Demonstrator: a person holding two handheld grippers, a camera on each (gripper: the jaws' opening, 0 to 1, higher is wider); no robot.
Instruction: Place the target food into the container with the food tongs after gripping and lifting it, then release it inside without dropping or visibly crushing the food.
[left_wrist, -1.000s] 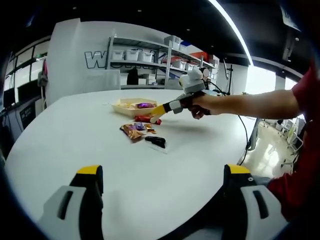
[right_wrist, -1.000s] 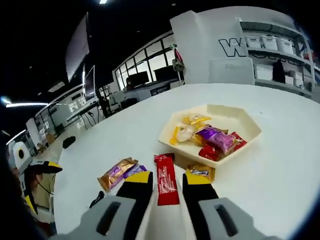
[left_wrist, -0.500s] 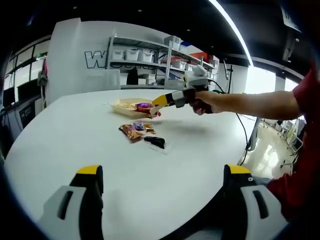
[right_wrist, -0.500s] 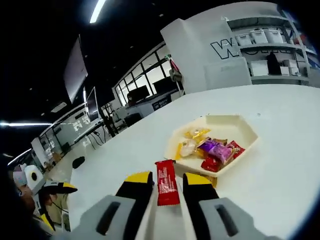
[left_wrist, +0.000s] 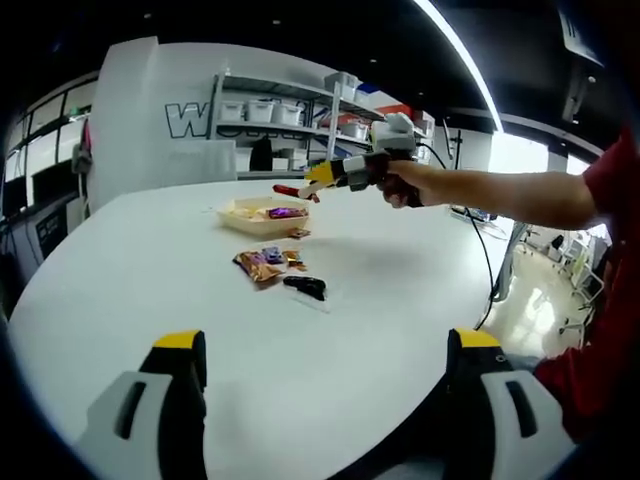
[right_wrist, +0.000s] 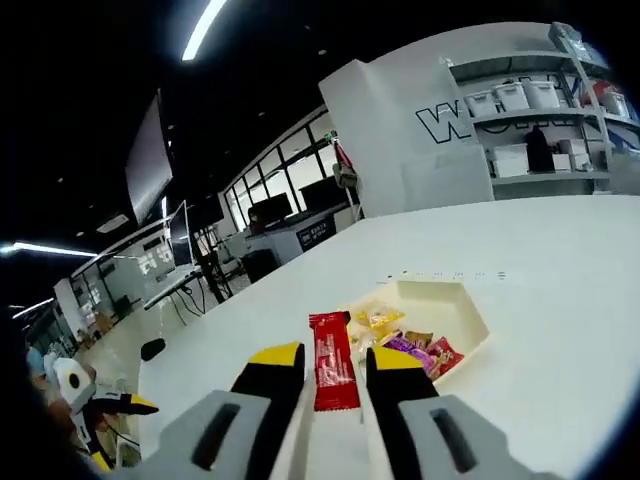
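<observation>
Red packet: a flat red snack packet (right_wrist: 333, 359) was pinched between the yellow-tipped jaws of the right gripper (right_wrist: 334, 362), held in the air above the white table (right_wrist: 560, 330) on the near side of the cream tray (right_wrist: 466, 327).
From the left gripper view: the packet (left_wrist: 289, 190) hung just above the tray (left_wrist: 243, 213).
Handling: it looked light, thin and slippery in its wrapper; the contents were probably brittle, so a gentle pinch across the flat faces near mid-length seemed safest.
Tray contents: several wrapped snacks, among them a purple one (right_wrist: 398, 345), already lay inside.
Left gripper: the left gripper (left_wrist: 325, 345) held nothing, its jaws set wide apart over the near table.
Loose items: a gold packet (left_wrist: 256, 265) and a black object (left_wrist: 306, 287) lay on the table, apart from the tray.
</observation>
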